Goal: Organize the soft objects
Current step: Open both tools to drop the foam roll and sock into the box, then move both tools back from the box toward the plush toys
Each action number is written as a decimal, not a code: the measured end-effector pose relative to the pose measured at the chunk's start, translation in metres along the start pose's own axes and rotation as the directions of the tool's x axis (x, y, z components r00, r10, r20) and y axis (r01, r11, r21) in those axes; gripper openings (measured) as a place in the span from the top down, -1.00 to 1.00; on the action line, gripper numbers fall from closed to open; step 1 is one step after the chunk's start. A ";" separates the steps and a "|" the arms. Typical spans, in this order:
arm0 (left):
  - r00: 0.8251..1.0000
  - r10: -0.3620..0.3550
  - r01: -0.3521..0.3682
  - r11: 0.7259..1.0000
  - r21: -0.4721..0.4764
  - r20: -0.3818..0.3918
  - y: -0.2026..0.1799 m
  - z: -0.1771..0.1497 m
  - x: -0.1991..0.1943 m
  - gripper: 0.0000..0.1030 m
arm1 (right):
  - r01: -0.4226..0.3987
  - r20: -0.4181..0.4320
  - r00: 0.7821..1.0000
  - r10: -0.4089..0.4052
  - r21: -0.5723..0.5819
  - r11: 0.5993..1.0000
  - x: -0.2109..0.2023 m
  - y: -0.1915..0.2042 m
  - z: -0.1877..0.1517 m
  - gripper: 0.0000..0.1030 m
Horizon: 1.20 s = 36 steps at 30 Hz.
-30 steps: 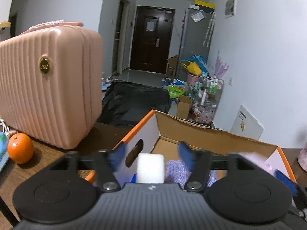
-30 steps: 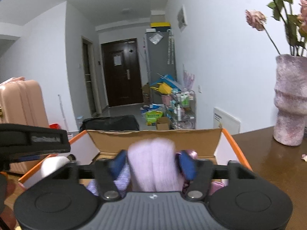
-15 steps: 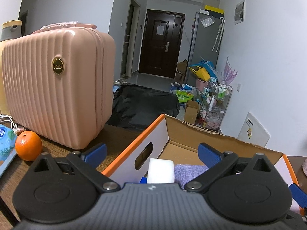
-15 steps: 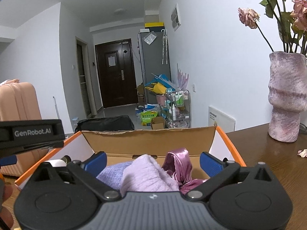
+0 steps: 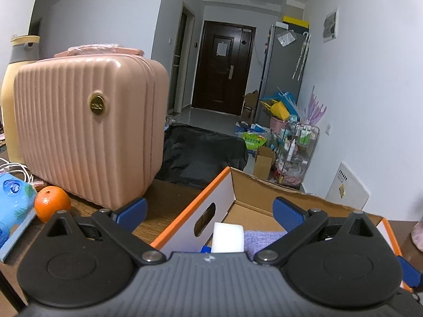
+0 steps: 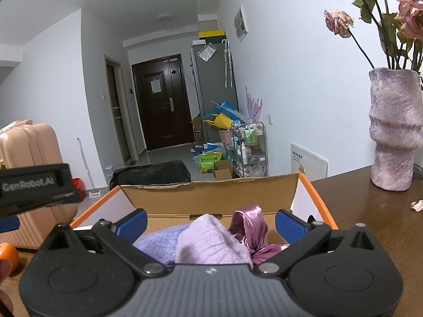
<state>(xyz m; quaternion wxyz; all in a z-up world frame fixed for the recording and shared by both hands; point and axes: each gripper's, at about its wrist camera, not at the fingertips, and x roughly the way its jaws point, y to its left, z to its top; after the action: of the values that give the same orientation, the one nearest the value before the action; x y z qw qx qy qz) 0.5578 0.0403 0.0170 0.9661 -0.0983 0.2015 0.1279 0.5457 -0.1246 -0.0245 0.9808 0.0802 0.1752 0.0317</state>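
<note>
My left claw (image 5: 208, 211) stands wide, its blue pads spread to either side with nothing between them but open air above the near end of the cardboard box (image 5: 219, 192). From that view I read the worktop (image 5: 164, 198) left to right: a blue tissue pack (image 5: 13, 200) at the far edge, an orange (image 5: 52, 203) just beside it, then the ribbed pink case (image 5: 87, 137) standing upright, then the orange-edged box with its hand slot facing me. Inside the box, at the near left end, a white foam-like block (image 5: 228, 237) sits upright, touching a lavender knit cloth (image 5: 261, 239) on its right.

My right claw (image 6: 210, 223) is equally wide and grips nothing. Below it in the box (image 6: 211, 192) lie the lavender knit (image 6: 158, 240), a pale pink fluffy cloth (image 6: 211, 243) heaped against it, and a shiny mauve satin piece (image 6: 249, 227) to the right of that. Further right on the worktop stands a textured purple vase (image 6: 394, 129) with dried roses, well apart from the box.

I judge the task well along: four soft things rest in the box and both claws are free. I see no loose soft item left on the worktop in either view, though much of the surface is hidden behind the claw bodies. The fluffy cloth sits bunched and high, so some tidying may remain.
</note>
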 end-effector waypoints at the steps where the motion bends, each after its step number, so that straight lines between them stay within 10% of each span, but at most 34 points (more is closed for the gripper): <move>1: 1.000 -0.001 0.001 1.000 -0.004 0.005 0.002 0.000 -0.004 -1.00 | -0.001 0.000 1.000 0.001 0.000 1.000 -0.002 0.000 0.000 -1.00; 36: 0.992 -0.021 0.009 0.996 0.092 0.125 0.052 -0.049 -0.150 -1.00 | 0.051 0.074 0.996 -0.046 -0.066 0.997 -0.128 0.001 -0.037 -1.00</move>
<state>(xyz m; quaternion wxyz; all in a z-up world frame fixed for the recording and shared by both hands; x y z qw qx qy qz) 0.3923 0.0463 0.0283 0.9813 -0.0471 0.1451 0.1172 0.4130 -0.1295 -0.0157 0.9891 0.0437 0.1404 0.0109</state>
